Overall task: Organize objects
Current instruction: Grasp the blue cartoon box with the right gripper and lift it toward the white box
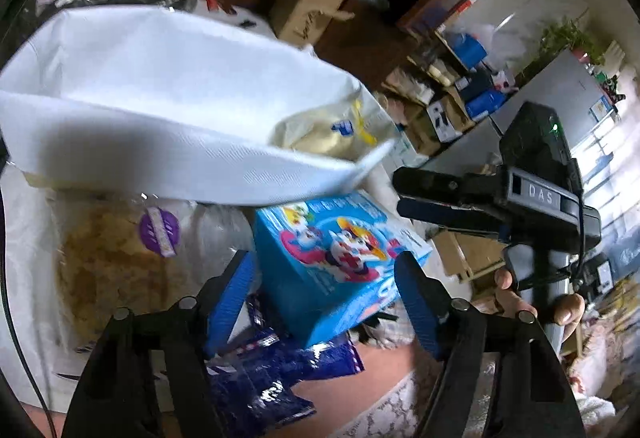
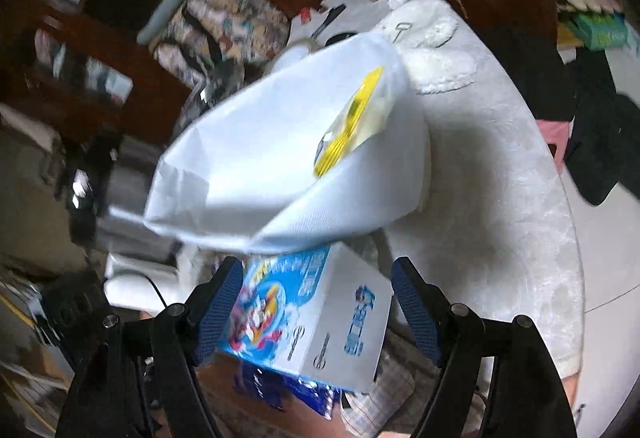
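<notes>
Hovering: both grippers, left [image 1: 326, 302] and right [image 2: 316, 312], jaws apart, nothing clamped; blue box [image 2: 316, 314] between right's fingers, white bag [image 2: 280, 154] beyond.

Place: lived-in home room | Evidence: dark wooden cabinet [image 2: 100, 50], cluttered shelves of boxes [image 1: 460, 94], potted plant [image 1: 568, 38], patterned bag [image 2: 224, 22], cardboard box [image 1: 304, 10] on round table [image 2: 500, 158]

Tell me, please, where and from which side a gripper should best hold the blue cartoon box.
Grip the blue cartoon box across its two long side faces, coming from above. It lies tilted on the dark blue packets, its picture face up, under the white bag; those sides look free.
</notes>
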A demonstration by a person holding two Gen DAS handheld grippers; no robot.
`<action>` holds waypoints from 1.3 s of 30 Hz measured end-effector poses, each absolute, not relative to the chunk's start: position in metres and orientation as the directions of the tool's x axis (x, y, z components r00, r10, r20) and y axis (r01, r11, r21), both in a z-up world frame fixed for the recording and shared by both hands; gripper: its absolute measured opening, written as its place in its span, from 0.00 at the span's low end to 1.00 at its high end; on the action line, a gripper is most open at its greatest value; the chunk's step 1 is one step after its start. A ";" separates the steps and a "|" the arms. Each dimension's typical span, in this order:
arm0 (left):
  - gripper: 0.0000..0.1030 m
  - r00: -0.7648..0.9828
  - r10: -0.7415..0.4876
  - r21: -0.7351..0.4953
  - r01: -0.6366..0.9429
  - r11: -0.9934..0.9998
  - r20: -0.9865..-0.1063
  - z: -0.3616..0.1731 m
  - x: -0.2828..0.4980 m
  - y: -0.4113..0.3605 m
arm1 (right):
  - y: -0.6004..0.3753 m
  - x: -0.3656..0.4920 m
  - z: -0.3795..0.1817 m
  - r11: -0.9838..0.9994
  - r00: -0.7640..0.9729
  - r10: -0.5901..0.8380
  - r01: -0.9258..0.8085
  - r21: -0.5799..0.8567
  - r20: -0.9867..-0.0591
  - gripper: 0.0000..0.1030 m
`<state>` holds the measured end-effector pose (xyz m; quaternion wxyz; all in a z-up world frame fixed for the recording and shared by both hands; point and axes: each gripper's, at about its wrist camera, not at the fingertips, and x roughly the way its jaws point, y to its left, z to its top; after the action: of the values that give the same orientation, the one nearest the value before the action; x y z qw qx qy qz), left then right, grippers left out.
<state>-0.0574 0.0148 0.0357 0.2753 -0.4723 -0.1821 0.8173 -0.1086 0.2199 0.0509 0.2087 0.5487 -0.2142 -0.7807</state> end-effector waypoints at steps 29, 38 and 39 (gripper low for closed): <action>0.71 -0.614 0.590 -0.469 -0.370 -0.802 -0.524 0.125 -0.030 0.028 | 0.184 -0.071 0.137 -0.816 -0.482 -0.569 0.235 0.527 -0.667 0.85; 0.77 -0.655 0.568 -0.445 -0.370 -0.816 -0.498 0.127 -0.079 0.036 | 0.205 -0.120 0.128 -0.721 -0.557 -0.652 0.247 0.648 -0.514 0.88; 0.77 -0.678 0.544 -0.421 -0.360 -0.832 -0.494 0.125 -0.082 0.036 | 0.207 -0.128 0.122 -0.690 -0.563 -0.678 0.265 0.673 -0.473 0.88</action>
<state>-0.0822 0.0363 0.1249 0.2500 -0.3135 -0.1462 0.9044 -0.1277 0.2069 0.1217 0.2808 0.3738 -0.2759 -0.8398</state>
